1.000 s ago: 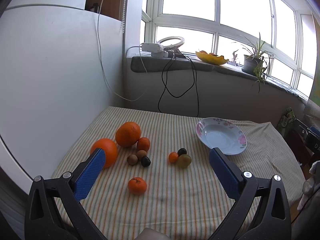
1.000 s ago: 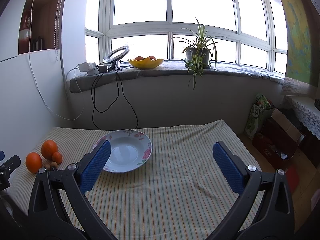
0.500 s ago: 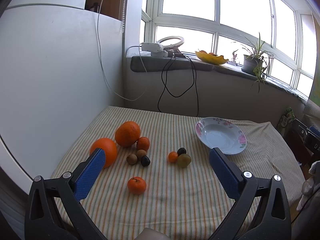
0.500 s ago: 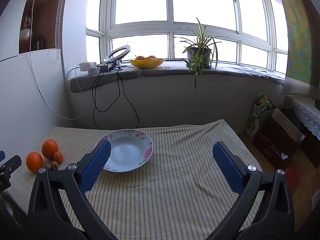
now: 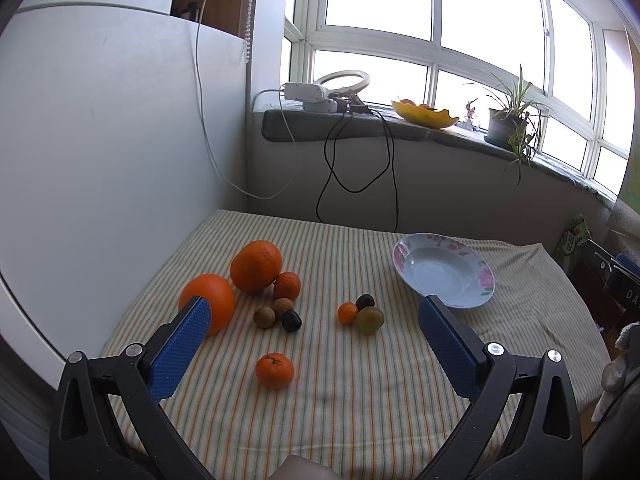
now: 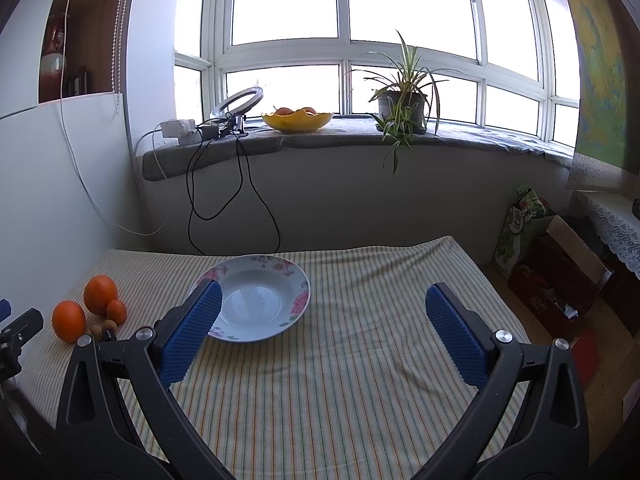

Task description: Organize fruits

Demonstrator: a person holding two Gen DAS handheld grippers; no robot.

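Fruit lies loose on the striped tablecloth (image 5: pixel 360 392). Two big oranges (image 5: pixel 256 266) (image 5: pixel 208 302) sit at the left with a small tangerine (image 5: pixel 287 286), two brown kiwis (image 5: pixel 265 317) and a dark plum (image 5: pixel 291 321). A lone tangerine (image 5: pixel 275 370) lies nearest me. A tiny orange fruit (image 5: pixel 347 313), a dark one (image 5: pixel 365 301) and a greenish one (image 5: pixel 370 320) cluster mid-table. The empty floral plate (image 5: pixel 444 270) (image 6: pixel 256 304) stands at the right. My left gripper (image 5: pixel 314 314) hovers open above the fruit. My right gripper (image 6: pixel 324 304) hangs open beside the plate, holding nothing.
A white wall panel (image 5: pixel 100 140) borders the table's left side. The windowsill holds a yellow fruit bowl (image 6: pixel 297 120), a potted plant (image 6: pixel 402 108), a ring light (image 6: pixel 236 106) and hanging cables (image 6: pixel 224 200). Boxes and bags (image 6: pixel 560 272) stand on the floor at the right.
Both views have shifted only very slightly; the fruit, the plate and both open grippers stay as they were.
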